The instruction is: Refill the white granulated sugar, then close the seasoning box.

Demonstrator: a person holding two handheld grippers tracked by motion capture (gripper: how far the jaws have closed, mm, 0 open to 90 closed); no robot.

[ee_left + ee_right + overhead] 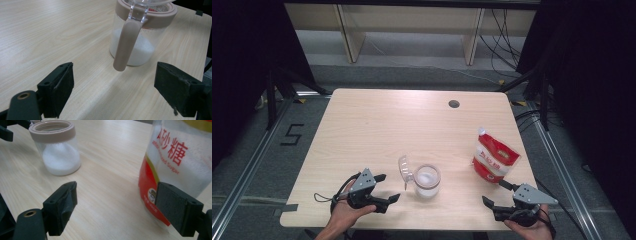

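On the bench (377, 125), the sugar pouch (494, 160) stands right of the sugar jar (427, 182). Left gripper (387, 188), fingers (58, 88) wide apart, faces the jar's handle (125, 45), touching nothing. Right gripper (495, 194), fingers (62, 206) likewise apart, sits near the pouch, empty.

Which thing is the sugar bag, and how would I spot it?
Look at the wooden table, then go to its right edge, near the right tongs. The bag stands there, red and white with red writing, and a small spout on top. The jar beside it is clear and round.
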